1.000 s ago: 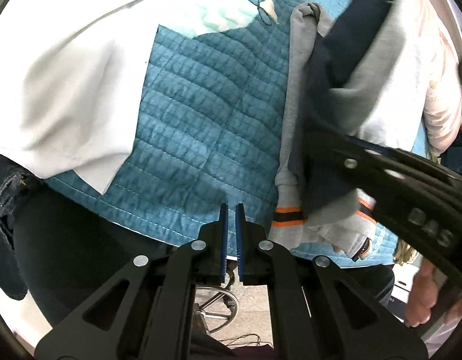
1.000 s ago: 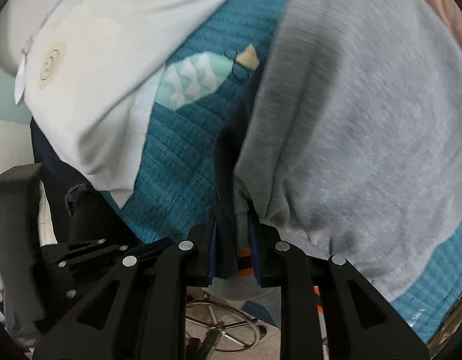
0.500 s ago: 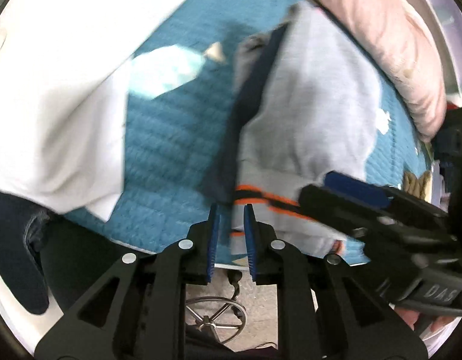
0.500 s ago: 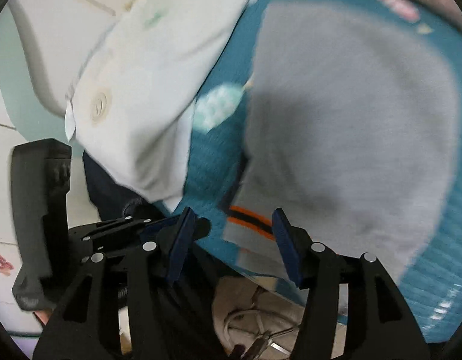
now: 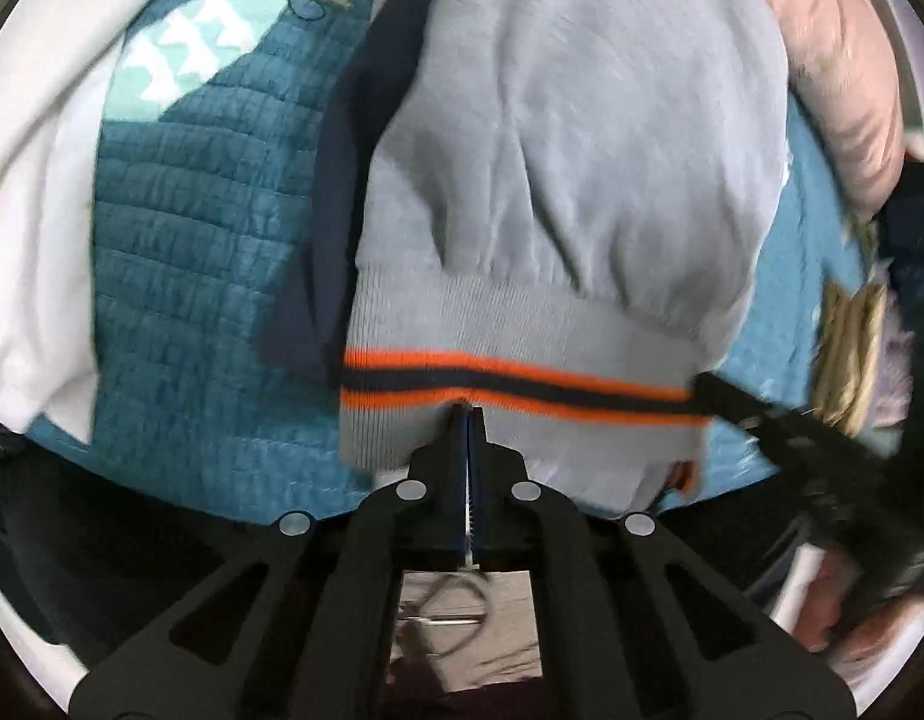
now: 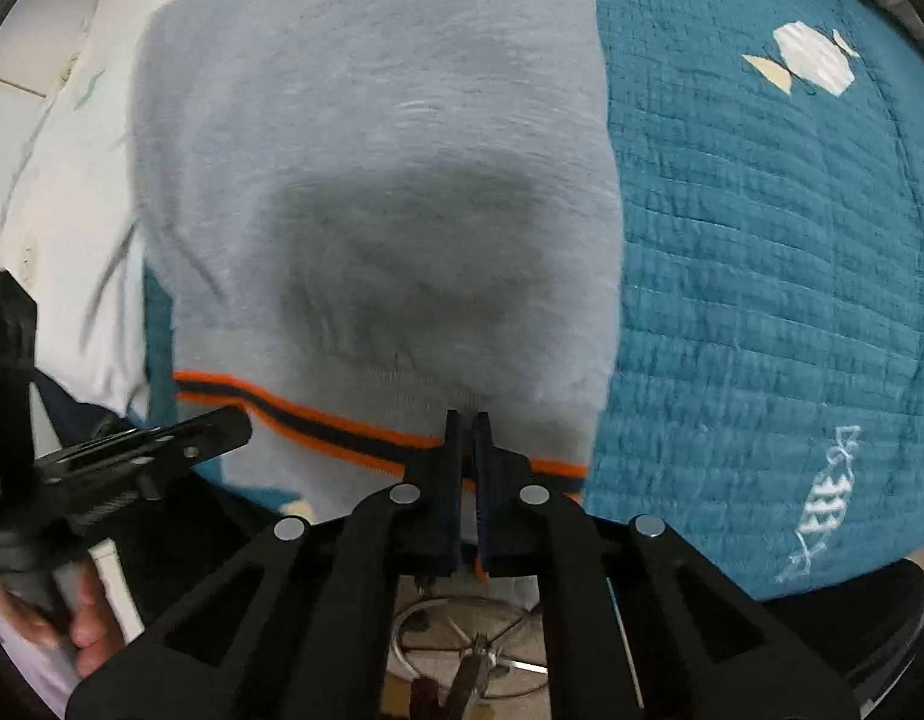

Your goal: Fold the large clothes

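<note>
Grey sweatshirt (image 5: 570, 138), fleecy, w/ ribbed hem (image 5: 522, 384) striped orange/navy/orange, lies spread on teal quilted cover (image 5: 192, 276); hem end sits at near edge of cover, body runs away from cams. Navy layer (image 5: 336, 180) shows along garment's left side in left wrist view.

Left tool (image 5: 468, 414): jaws have just been closing, now pinched together w/ tips at hem just under the stripe; a fold of rib seems caught at the tips, little cloth visible between the pads.

Right tool (image 6: 467, 420): jaws have just been closing too; now clamped on hem near its right corner, navy + orange cloth seen squeezed between the pads.

Each tool appears in the other's view, at opposite ends of the hem. White cloth (image 5: 24, 210) lies on cover left of sweatshirt. Pink fabric (image 5: 822, 60) at far right in left view. Fish motif (image 6: 822, 498) on cover right of garment. Both frames motion-blurred.
</note>
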Tool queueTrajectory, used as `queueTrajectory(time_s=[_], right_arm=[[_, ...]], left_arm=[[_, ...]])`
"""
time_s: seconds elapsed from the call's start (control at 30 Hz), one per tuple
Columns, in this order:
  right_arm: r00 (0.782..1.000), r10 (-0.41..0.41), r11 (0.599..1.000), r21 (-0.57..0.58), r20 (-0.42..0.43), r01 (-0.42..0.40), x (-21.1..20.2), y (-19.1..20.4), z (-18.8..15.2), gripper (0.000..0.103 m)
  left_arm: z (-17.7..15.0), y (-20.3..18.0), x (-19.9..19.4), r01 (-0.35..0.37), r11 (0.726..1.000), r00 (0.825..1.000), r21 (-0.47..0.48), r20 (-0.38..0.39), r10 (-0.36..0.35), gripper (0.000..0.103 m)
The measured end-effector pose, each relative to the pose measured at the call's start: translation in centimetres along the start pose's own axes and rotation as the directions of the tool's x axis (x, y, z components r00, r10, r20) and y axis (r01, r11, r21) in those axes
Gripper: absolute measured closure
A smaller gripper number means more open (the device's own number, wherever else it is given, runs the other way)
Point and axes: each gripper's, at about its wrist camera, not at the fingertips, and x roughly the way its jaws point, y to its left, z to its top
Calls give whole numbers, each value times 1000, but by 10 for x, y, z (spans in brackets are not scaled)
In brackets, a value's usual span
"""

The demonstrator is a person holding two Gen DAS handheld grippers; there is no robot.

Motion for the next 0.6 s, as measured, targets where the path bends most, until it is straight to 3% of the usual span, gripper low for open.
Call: queueTrajectory(time_s=[0.13, 0.2, 0.33, 0.53, 0.6], right_arm=[[997, -77, 996, -48, 4, 77, 17, -1, 0, 102], [998, -63, 997, -31, 22, 64, 29, -6, 2, 103], [999, -16, 998, -52, 41, 18, -4, 6, 2, 101], [991, 8, 998, -70, 134, 1, -50, 15, 37, 101], [989, -14, 997, -67, 148, 24, -52, 16, 52, 101]], left_arm=[[-2, 6, 11, 0, 1000, 1000, -20, -6, 0, 100], [1, 3, 11, -2, 1000, 1000, -25, -14, 1, 100], [11, -23, 2, -21, 1000, 999, 6, -33, 21, 101], [38, -43, -43, 7, 998, 998, 65, 68, -12, 100], [58, -49, -51, -31, 997, 994, 72, 109, 23, 100]])
